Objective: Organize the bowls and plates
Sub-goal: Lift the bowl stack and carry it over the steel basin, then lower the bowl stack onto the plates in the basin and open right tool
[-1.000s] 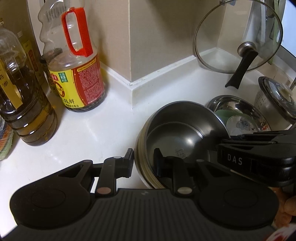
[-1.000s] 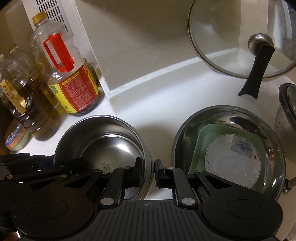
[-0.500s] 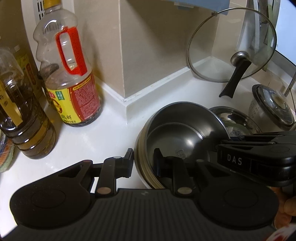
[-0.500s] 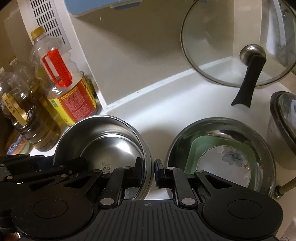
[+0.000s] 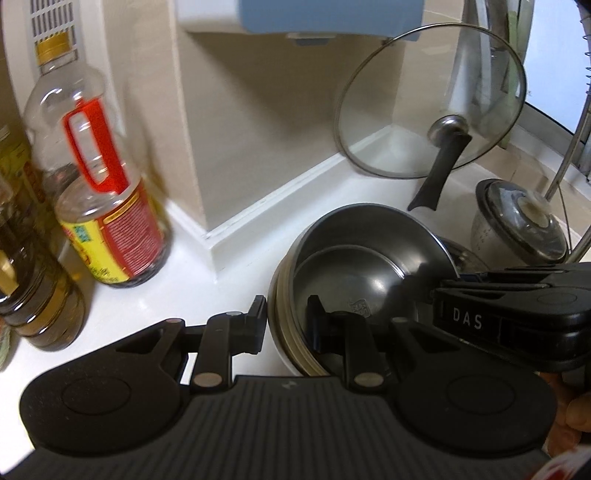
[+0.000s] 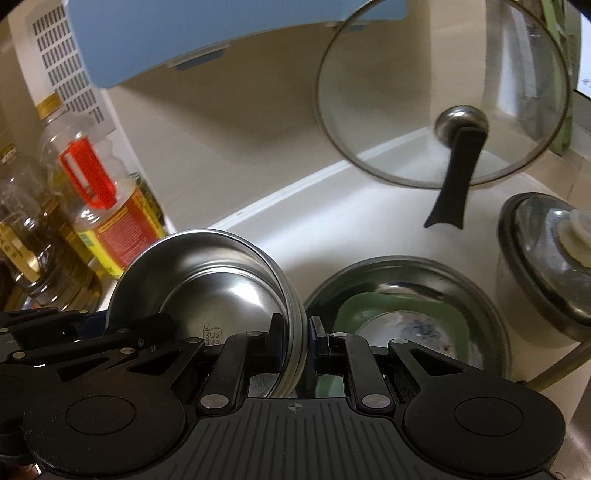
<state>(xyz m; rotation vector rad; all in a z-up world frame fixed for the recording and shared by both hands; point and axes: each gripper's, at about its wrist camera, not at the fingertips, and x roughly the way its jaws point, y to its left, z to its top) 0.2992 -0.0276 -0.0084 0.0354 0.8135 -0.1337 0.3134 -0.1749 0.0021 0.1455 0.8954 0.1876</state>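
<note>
A stack of nested steel bowls (image 5: 362,273) hangs tilted above the white counter (image 5: 147,295), gripped from two sides. My left gripper (image 5: 286,321) is shut on the stack's left rim, one finger outside and one inside the top bowl. My right gripper (image 6: 295,336) is shut on the opposite rim of the same stack (image 6: 221,288). Right of it on the counter, a wide steel basin (image 6: 406,269) holds a green square plate (image 6: 354,306) with a white flowered plate (image 6: 417,328) on top. The stack's underside is hidden.
A glass lid (image 6: 443,110) with a black handle leans in the far corner. A lidded pot (image 6: 546,266) stands at the right. Oil bottles (image 5: 107,206) crowd the left, against a wall corner (image 5: 207,236). A blue object (image 6: 221,33) overhangs at the top.
Both grippers have risen together with the bowl stack still in them. The basin and counter have dropped lower in view, and the blue object has come in at the top.
</note>
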